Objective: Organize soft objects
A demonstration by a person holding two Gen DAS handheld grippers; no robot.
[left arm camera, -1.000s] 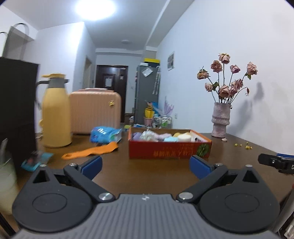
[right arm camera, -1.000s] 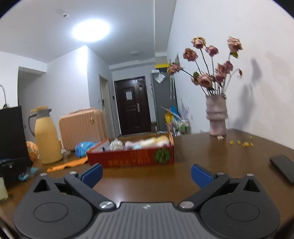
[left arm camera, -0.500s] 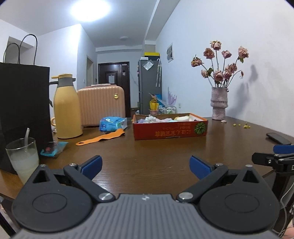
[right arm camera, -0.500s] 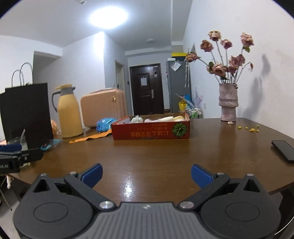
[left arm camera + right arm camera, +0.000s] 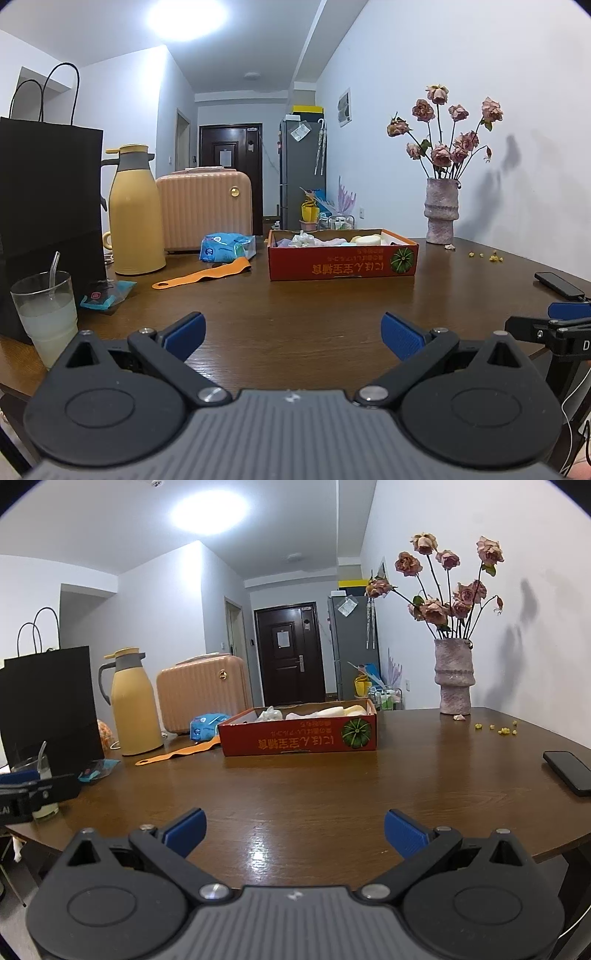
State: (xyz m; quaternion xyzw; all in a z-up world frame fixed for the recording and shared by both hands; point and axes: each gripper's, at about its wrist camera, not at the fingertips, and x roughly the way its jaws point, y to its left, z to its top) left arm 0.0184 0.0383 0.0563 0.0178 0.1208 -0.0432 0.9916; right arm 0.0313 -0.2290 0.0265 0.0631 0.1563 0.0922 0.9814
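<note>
Jaws of both the left gripper (image 5: 292, 329) and the right gripper (image 5: 294, 827) stand wide apart, holding nothing, above the near edge of the brown wooden table (image 5: 332, 786). Well beyond sits the red cardboard box (image 5: 343, 260) of pastel soft items (image 5: 325, 240); approach it level and slowly. Compared with a second ago, both grippers have backed away, so the box looks farther off.

— Where's the light from?
— One ceiling lamp (image 5: 186, 16), blown out to a white blob; the room is evenly bright.
— Shadows, glare?
— The flowers (image 5: 448, 587) cast soft shadows on the right wall; the lamp glints on the near table (image 5: 258, 853).
— Sharpness?
— Crisp centrally, edges bowed with dark corners; the far hallway is perhaps slightly soft
</note>
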